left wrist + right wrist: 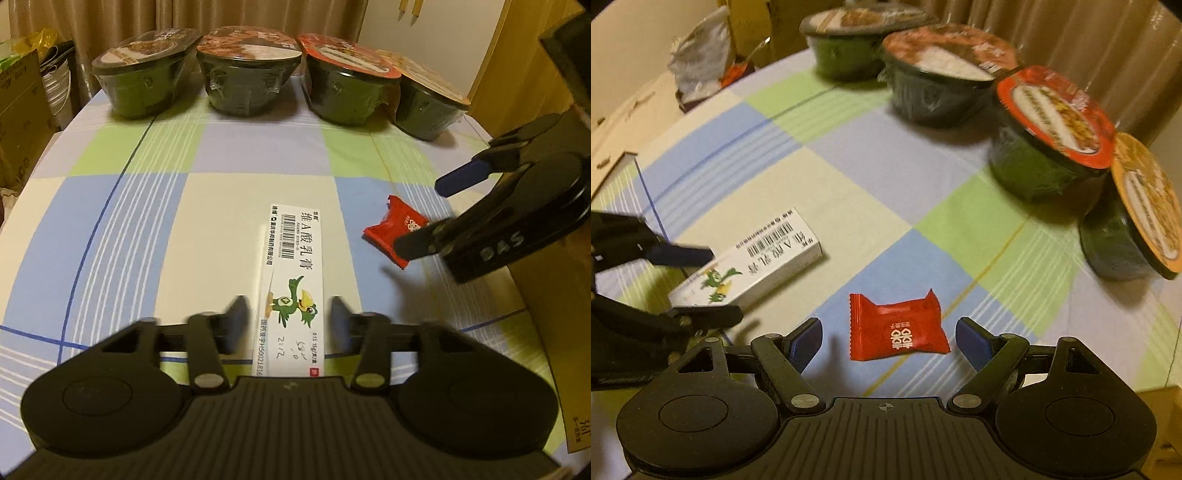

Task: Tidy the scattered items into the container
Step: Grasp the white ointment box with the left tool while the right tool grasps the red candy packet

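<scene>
A white medicine box [291, 280] with a green bird print lies on the checked tablecloth. My left gripper [290, 317] is open, with one finger on each side of the box's near end and small gaps showing. A red candy packet [897, 328] lies flat on the cloth to the right of the box [750, 266]. My right gripper [890, 339] is open, its blue pads well apart on either side of the packet. Each gripper shows in the other's view: the right gripper [424, 216] over the red packet [391, 229], and the left gripper [720, 286] at the box.
Several sealed instant noodle bowls [247, 74] stand in a row along the far edge of the table. A cardboard box [546, 314] stands at the table's right side. More cardboard [613, 122] and a plastic bag [701, 55] lie beyond the table.
</scene>
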`<state>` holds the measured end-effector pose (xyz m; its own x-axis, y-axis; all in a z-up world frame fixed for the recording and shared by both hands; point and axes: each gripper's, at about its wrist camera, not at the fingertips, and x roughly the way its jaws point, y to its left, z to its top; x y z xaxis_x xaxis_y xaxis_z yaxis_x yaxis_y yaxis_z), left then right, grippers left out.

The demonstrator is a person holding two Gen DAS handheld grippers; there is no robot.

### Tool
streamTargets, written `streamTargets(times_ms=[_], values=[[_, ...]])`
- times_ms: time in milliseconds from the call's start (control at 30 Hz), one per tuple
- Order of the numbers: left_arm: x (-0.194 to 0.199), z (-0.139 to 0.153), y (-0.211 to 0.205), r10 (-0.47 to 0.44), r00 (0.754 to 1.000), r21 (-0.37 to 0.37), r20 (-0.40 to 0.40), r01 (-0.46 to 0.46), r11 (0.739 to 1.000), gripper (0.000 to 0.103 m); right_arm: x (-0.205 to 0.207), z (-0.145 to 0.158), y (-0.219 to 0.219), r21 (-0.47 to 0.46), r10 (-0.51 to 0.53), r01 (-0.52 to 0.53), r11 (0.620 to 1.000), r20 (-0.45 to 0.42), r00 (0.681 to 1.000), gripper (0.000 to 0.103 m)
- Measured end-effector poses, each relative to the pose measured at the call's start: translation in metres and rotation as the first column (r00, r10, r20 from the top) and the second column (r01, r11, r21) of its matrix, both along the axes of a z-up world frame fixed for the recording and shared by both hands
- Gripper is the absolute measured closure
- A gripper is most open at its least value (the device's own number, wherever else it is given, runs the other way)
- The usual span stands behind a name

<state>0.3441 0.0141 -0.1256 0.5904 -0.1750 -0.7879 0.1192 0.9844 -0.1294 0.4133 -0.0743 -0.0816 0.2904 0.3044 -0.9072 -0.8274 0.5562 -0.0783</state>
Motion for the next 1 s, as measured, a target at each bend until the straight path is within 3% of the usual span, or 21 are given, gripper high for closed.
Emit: streamTargets(times_ms=[267,367,567,700,1000], values=[[0.005,-0.002,0.002,-0.004,1.000,-0.003,0.012,0.004,1.000,0.048,0.020,-0.025,0.006,-0.016,-0.011,0.010,1.000,-0.055,0.998,0.017],[0.006,-0.002,0.004,0.001,1.000,-0.014,0.012,-0.001,1.000,0.049,0.026,-0.029,0.004,0.002,-0.034,0.034,0.999,-0.082,0.996,0.023],[0.009,-0.006,0.001,-0.024,1.000,-0.015,0.002,0.024,1.000,0.053,0.022,-0.024,-0.001,0.020,-0.072,0.074,0.997,-0.082,0.994,0.053],[0.006,-0.007,-0.005,-0.060,0.998,0.011,-0.010,0.060,0.998,0.068,0.007,-0.023,-0.005,0.025,-0.098,0.100,0.995,-0.084,0.992,0.056],[-0.026,0.001,-0.018,-0.141,0.989,0.006,-0.038,0.141,0.990,0.069,-0.059,0.000,-0.028,0.042,-0.153,0.156,0.987,-0.074,0.986,0.056]])
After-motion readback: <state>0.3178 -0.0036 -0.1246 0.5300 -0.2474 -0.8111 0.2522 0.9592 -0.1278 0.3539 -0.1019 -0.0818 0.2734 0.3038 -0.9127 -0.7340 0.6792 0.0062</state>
